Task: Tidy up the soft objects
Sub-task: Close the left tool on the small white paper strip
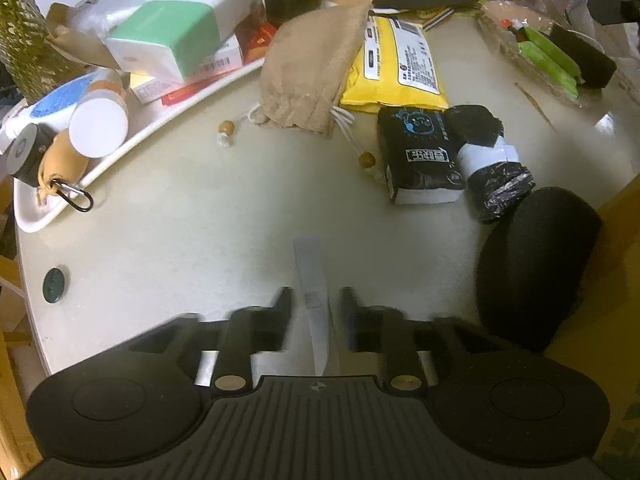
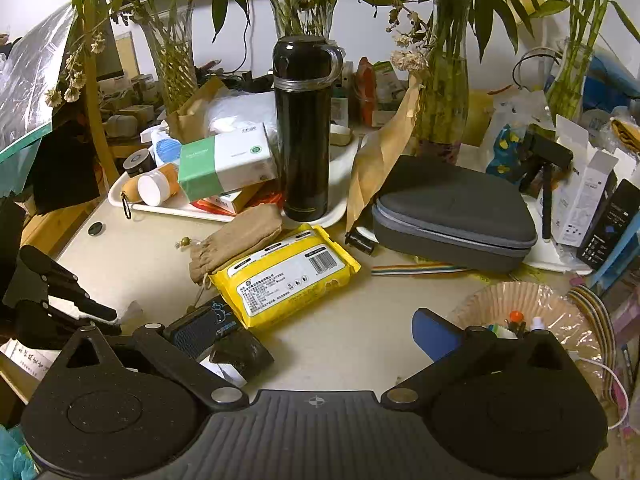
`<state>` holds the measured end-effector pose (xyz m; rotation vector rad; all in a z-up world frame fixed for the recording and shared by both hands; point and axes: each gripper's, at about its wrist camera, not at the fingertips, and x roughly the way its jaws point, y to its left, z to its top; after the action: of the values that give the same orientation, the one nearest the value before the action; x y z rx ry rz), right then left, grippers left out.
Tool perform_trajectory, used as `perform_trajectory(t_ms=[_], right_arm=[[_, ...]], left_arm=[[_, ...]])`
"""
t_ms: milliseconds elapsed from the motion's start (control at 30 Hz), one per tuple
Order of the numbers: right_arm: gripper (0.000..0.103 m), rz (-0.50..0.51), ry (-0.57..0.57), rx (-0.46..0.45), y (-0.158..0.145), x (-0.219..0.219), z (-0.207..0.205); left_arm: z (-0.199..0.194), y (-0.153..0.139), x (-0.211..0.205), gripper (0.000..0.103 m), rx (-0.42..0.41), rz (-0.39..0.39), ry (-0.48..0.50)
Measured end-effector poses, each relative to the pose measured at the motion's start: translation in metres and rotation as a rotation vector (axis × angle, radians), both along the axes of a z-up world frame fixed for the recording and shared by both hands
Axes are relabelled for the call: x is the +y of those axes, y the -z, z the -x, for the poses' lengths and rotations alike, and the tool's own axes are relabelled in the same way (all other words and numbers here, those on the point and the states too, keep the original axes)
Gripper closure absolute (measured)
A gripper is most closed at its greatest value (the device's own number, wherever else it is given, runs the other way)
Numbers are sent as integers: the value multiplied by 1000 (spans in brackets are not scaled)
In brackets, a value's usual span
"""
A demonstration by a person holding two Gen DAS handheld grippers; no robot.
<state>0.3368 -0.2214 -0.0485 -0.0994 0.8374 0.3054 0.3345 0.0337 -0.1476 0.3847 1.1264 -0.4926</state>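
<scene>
Cluttered pale table, soft goods spread between two grippers.

From the left: one white tray (image 1: 60,208) with one green-banded tissue box (image 1: 176,36), one tan drawstring pouch (image 1: 308,76), one yellow wipes pack (image 1: 396,68), one black tissue pack (image 1: 420,156), one black bag roll (image 1: 492,160). The left gripper (image 1: 316,312) stands part open around a thin pale strip; contact is unclear. The right gripper (image 2: 308,340) gapes wide, empty. Three glass vases with green stems line the wall; a dark round shape at lower right is unidentifiable.
</scene>
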Motion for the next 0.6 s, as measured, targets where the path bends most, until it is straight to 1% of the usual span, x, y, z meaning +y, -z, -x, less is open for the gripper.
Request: perform_trajectory(t_ms=[33,67,133,233,267,300,333,367,400,433,500,533,600], right_arm=[[0,1,-2,1,0,0,0],[0,3,-4,1,0,0,0],[0,6,-7,-1,0,0,0],[0,11,-5,0,0,0,-1],[0,10,-5,0,0,0,0],[0,9,-4,1,0,0,-1],[0,10,-3,2,0,0,-1],[0,12,-3,0,0,0,0],[0,12,-3,0,0,0,0],[0,13,-4,0,-1,0,1],[0,15,-7,-1,-1,0,1],[0,19,-9,-2,-1,0,0],[0,23,-9,-1,0,1,0]], left_arm=[[1,1,-1,61,0,-1,4],[1,2,-2,59,0,-10,8],[1,4,-4,58,-9,-30,5],[3,4,-4,58,-20,-37,6],[3,4,-4,60,-26,-41,7],[5,4,-4,62,-32,-47,9],[5,3,-4,73,-31,-47,14],[6,3,-5,88,-27,-51,16],[6,3,-5,91,-26,-64,11],[6,2,-5,92,-31,-77,3],[5,1,-2,93,-25,-60,-3],[5,-1,0,99,-26,-47,-12],[5,-7,3,99,-39,-34,-33]])
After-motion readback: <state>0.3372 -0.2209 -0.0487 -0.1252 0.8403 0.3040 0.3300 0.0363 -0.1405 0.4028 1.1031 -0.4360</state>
